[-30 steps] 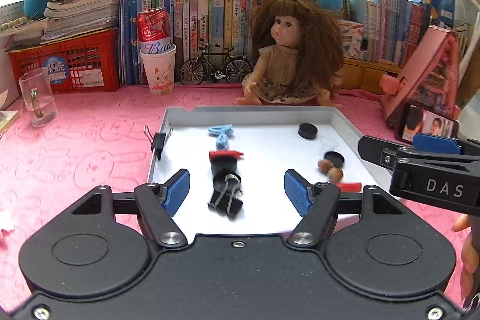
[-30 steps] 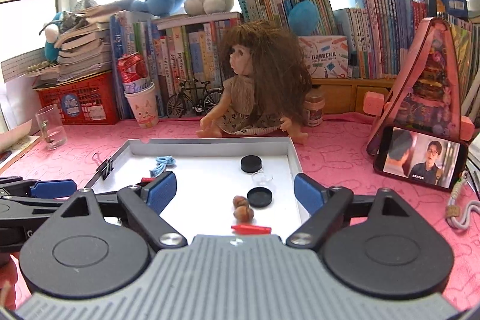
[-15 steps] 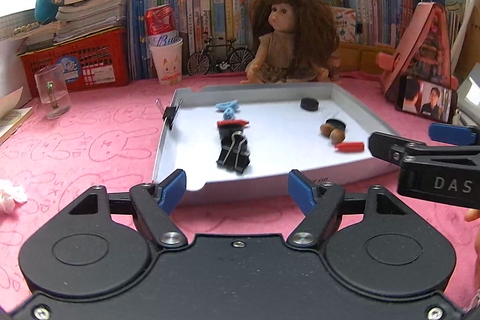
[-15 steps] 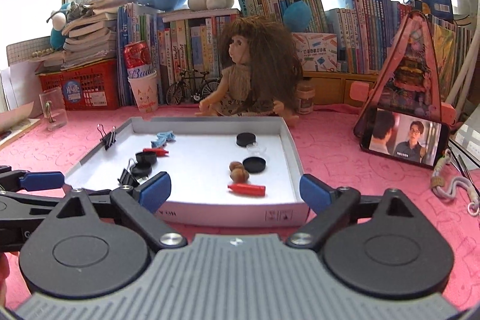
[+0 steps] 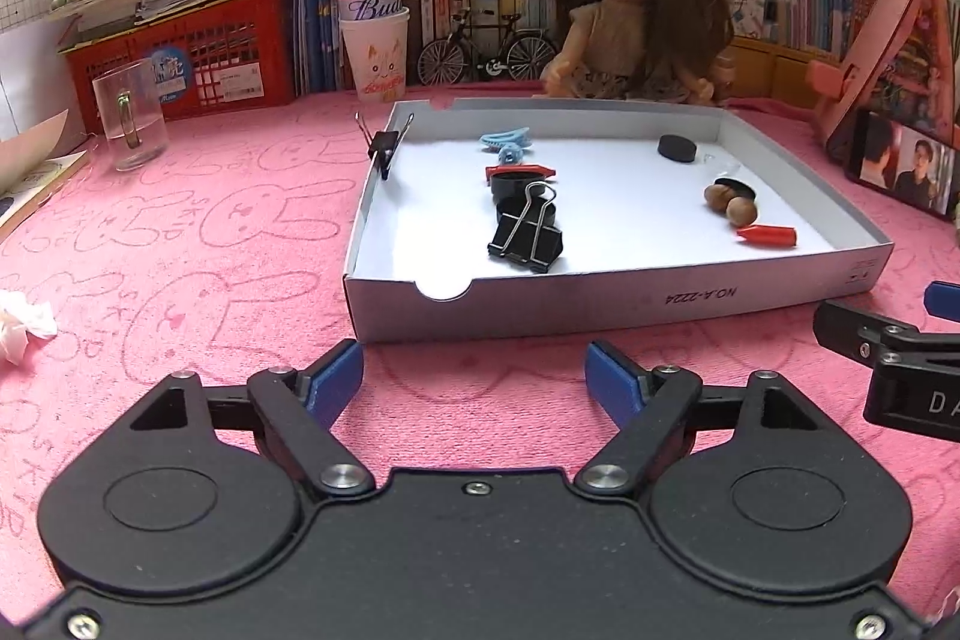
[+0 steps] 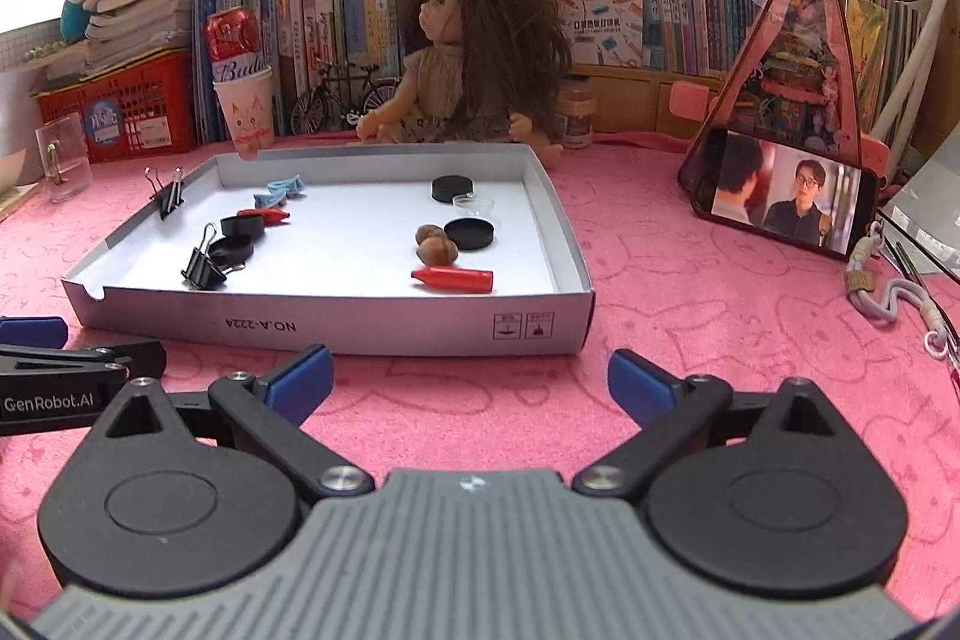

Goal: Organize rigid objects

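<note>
A shallow white box tray (image 5: 660,304) (image 6: 336,334) lies on the pink cloth. In it are a black binder clip (image 5: 528,235) (image 6: 201,265), black caps (image 5: 677,148) (image 6: 471,232), two nuts (image 5: 729,208) (image 6: 437,244), red pieces (image 5: 768,236) (image 6: 453,278) and a blue hair clip (image 5: 504,139) (image 6: 279,190). Another binder clip (image 5: 384,145) (image 6: 168,196) grips the tray's left wall. My left gripper (image 5: 474,379) and right gripper (image 6: 468,382) are both open and empty, just in front of the tray's near wall.
A doll (image 5: 636,16) sits behind the tray. A glass mug (image 5: 129,112), a paper cup with a can (image 5: 375,40), a red basket (image 5: 180,52) and books line the back. A phone (image 6: 786,202) stands at the right, cords (image 6: 888,298) beside it.
Both grippers have drawn back from over the tray to the cloth in front of it, and sit lower. Both stay open. The tray's contents have not moved.
</note>
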The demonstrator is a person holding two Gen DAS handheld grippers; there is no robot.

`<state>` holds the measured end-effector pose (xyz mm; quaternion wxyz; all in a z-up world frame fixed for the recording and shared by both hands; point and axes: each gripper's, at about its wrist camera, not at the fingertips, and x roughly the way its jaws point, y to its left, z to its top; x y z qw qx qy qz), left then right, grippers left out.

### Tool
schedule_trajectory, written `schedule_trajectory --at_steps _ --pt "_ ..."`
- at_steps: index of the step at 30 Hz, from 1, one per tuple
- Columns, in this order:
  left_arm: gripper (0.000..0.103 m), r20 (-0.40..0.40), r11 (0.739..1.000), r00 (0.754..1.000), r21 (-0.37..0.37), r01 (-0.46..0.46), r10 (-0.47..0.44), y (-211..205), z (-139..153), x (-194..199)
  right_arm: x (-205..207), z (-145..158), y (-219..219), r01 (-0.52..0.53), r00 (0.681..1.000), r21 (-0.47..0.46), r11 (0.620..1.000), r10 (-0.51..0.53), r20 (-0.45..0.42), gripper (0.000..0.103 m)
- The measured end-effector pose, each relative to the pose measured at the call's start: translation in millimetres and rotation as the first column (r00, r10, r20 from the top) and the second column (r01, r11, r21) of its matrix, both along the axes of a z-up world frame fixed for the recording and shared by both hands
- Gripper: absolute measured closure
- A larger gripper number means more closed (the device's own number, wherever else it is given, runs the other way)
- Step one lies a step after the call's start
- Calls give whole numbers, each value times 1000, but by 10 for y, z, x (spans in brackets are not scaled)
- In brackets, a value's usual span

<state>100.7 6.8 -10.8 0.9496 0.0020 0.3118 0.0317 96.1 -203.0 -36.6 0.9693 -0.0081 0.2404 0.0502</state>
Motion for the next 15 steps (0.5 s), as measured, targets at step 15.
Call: schedule_trajectory --at_steps 15 --pt "6 -11 1000 1000 -17 -6 6 48 -64 109 145 -84 60 5 995 -18 1000 -7 -97 0"
